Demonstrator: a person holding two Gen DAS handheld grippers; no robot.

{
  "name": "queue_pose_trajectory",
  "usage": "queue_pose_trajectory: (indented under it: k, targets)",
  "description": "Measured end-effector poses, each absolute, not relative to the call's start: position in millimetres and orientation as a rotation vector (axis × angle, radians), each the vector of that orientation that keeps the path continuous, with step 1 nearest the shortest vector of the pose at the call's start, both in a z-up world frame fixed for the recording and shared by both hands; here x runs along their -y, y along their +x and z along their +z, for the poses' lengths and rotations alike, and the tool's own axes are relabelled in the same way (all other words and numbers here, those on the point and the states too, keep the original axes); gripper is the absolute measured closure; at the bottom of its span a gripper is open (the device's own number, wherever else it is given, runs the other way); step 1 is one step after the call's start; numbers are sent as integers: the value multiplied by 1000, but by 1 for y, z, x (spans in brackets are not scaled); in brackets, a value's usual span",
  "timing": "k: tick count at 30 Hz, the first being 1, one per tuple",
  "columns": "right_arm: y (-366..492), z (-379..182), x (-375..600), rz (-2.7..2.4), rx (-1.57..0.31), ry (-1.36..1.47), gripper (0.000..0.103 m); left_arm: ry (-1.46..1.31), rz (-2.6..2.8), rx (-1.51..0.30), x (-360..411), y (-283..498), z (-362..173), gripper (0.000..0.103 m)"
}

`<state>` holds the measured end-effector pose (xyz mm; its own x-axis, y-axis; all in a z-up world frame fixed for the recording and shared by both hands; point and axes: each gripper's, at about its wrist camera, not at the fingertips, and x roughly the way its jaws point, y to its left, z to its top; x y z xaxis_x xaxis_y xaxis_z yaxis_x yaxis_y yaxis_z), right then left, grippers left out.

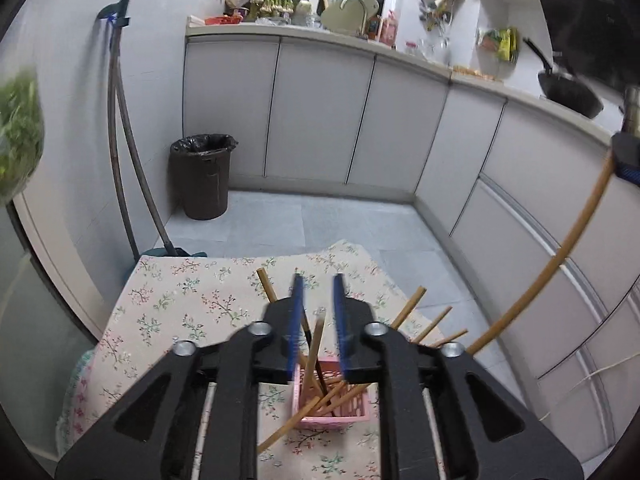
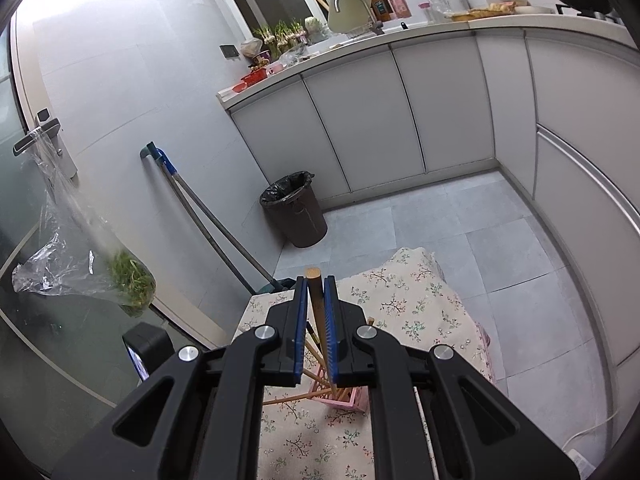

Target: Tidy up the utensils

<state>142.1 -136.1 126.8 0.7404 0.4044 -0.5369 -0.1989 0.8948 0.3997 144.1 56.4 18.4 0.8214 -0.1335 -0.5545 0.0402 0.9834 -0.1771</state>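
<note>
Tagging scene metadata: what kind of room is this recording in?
Almost certainly a home kitchen. A countertop runs over grey cabinet doors, with a faucet at the sink and a black wok further along. A lined trash bin stands on the tiled floor.

dim, cool indoor light; glare blows out the wall (image 2: 80,12) far left (right wrist view). left view motion-blurred at the edges, fisheye bends cabinets (image 1: 320,112), dark vignette corners.

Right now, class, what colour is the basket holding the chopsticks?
Pink. The basket shows best in the left wrist view, standing on the floral cloth.
</note>
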Motion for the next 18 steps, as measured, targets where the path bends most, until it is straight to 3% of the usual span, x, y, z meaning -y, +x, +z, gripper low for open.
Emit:
queue_pose_trajectory:
  k: [9, 18]
  targets:
    - [153, 123, 122, 333, -658, 323, 94, -338, -71, -510, -101, 116, 51, 80]
    - [175, 90, 99, 309, -717, 297, 94, -364, -54, -535, -120, 110, 42, 78]
